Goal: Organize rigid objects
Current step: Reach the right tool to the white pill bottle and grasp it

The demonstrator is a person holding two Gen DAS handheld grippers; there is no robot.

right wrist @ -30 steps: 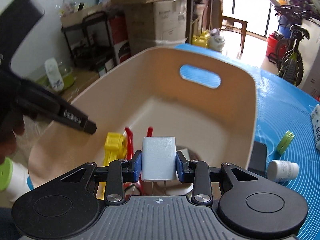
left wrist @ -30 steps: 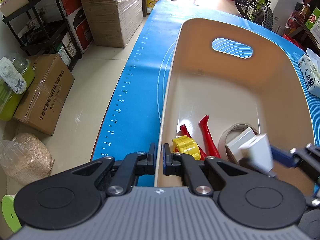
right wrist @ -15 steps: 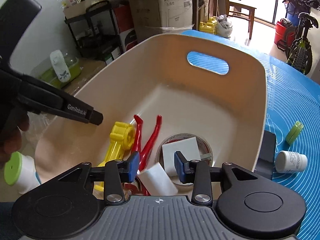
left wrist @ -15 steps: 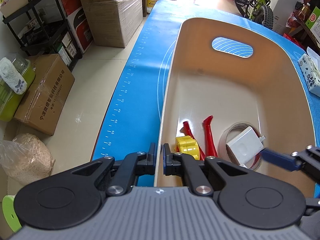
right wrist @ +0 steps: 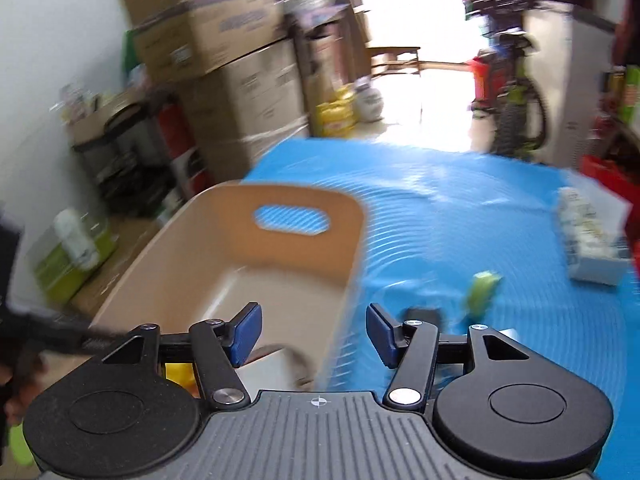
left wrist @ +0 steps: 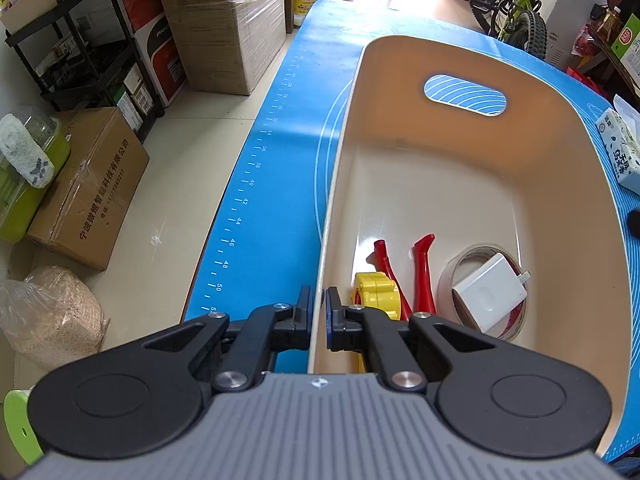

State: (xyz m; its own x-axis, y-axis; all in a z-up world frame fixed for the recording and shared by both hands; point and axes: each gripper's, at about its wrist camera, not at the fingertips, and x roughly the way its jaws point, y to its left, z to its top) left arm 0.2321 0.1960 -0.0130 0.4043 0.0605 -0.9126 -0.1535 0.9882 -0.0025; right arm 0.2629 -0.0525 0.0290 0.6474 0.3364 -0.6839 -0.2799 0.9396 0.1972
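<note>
While the bin [left wrist: 460, 184] sits on the blue mat [left wrist: 276, 184]:
Left hand-held gripper [left wrist: 317, 312]: clamped on bin rim.
Right hand-held gripper [right wrist: 314, 334]: jaws just opening, wide, empty.
Charger [left wrist: 490, 294]: inside tape roll [left wrist: 450, 284].

White charger [left wrist: 489, 295] in beige bin [left wrist: 560, 184], w/ other bits.
Charger lies flat inside tape roll [left wrist: 460, 276] at bin's near end, prongs toward bin's right wall. Red clip [left wrist: 422, 276] just left of roll, yellow part [left wrist: 376, 294] left of that, near bin's left wall. Bin upright on blue mat.
</note>
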